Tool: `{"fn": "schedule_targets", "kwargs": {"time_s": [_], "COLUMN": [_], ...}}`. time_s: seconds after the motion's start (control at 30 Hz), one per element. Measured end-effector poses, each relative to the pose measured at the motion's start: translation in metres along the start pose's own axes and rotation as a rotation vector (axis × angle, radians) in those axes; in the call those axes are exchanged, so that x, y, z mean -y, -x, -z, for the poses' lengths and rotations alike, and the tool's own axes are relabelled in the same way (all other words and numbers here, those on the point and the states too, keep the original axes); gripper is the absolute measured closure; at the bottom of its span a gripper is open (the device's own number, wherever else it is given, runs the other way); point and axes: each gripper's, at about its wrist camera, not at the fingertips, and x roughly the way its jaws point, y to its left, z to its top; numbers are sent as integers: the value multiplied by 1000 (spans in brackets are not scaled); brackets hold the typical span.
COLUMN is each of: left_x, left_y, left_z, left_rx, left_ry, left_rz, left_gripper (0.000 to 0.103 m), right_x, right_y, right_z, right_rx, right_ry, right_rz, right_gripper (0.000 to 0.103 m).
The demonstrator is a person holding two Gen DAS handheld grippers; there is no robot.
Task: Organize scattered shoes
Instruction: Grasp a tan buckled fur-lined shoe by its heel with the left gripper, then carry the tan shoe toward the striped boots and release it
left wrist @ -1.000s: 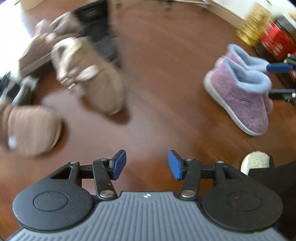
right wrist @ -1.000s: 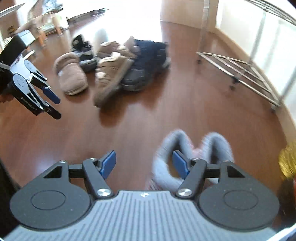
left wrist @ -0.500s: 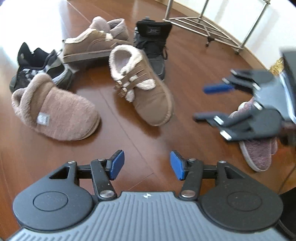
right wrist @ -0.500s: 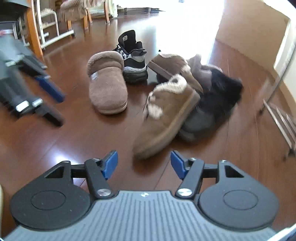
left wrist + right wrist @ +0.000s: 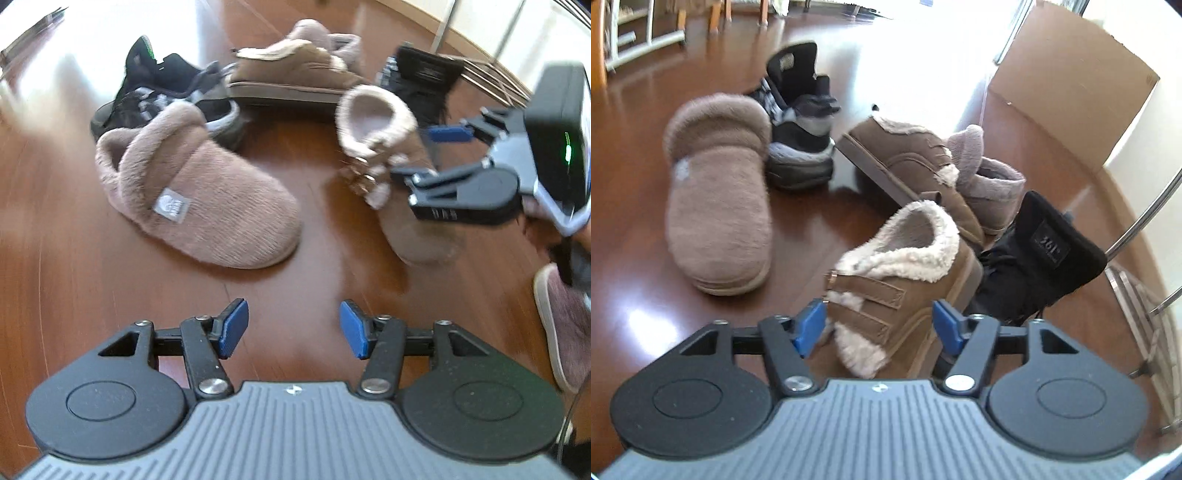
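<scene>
Several shoes lie scattered on the wooden floor. My right gripper [image 5: 879,326] is open, its blue pads on either side of a brown strap shoe [image 5: 897,291] with fleece lining; the jaws straddle the shoe's front without clamping it. In the left wrist view the same shoe [image 5: 373,122] shows with the right gripper [image 5: 424,153] over it. My left gripper [image 5: 293,328] is open and empty, a short way in front of a fuzzy pink-brown slipper [image 5: 207,199]. The matching brown strap shoe [image 5: 908,162] lies tipped on its side behind.
A black sneaker [image 5: 798,122], a grey-pink slipper [image 5: 990,184] and a black boot [image 5: 1041,258] crowd the pile. A cardboard box [image 5: 1071,85] and a metal rack [image 5: 1145,295] stand to the right. A purple slipper [image 5: 565,325] lies beside a hand.
Both grippers swung toward the pile and closed in. The right gripper came down around the brown strap shoe. The left gripper drew nearer the fuzzy slipper. Both stayed open.
</scene>
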Motion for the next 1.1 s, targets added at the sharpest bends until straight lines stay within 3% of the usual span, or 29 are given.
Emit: {"fn": "schedule_targets", "kwargs": {"time_s": [0.07,0.17,0.3,0.4,0.5,0.6,0.67,0.77,0.83,0.87,0.93,0.97,1.1], "left_x": [-2,1,5,13,33,58,77,105,118,124,130,132,139], "left_y": [-2,-4,-8,-14,-29,-46,-54,-67,-87,-99,-111,-115,-133], "left_z": [-2,-3,-6,-8,-13,-21,-34,-53,-63,-67,-67,-65,-57], "left_rx": [5,8,-3,-23,-69,-109,-115,-123,-159,-181,-211,-223,-273], "left_ry": [2,-8,-4,13,-23,-88,-134,-192,-213,-221,-233,-238,-258], "left_rz": [4,13,44,108,138,148,174,199,177,161,144,139,117], "left_gripper": [45,45,45,44,40,40,40,35,30,33,50,88,92], "right_x": [-2,9,33,33,24,27,32,41,50,53,57,58,69], "right_y": [-4,1,16,42,61,83,98,113,122,125,128,129,136], "right_z": [9,22,44,83,115,141,149,158,170,176,183,186,204], "right_rx": [37,81,78,37,-11,-68,-56,-55,-69,-70,-74,-76,-85], "right_ry": [31,-4,-133,-226,-269,-345,-360,-382,-433,-459,-490,-502,-548], "right_rz": [11,-8,-172,-330,-407,-412,-400,-368,-360,-361,-361,-359,-347], "right_gripper": [60,69,70,69,54,43,25,22,22,20,20,20,20]}}
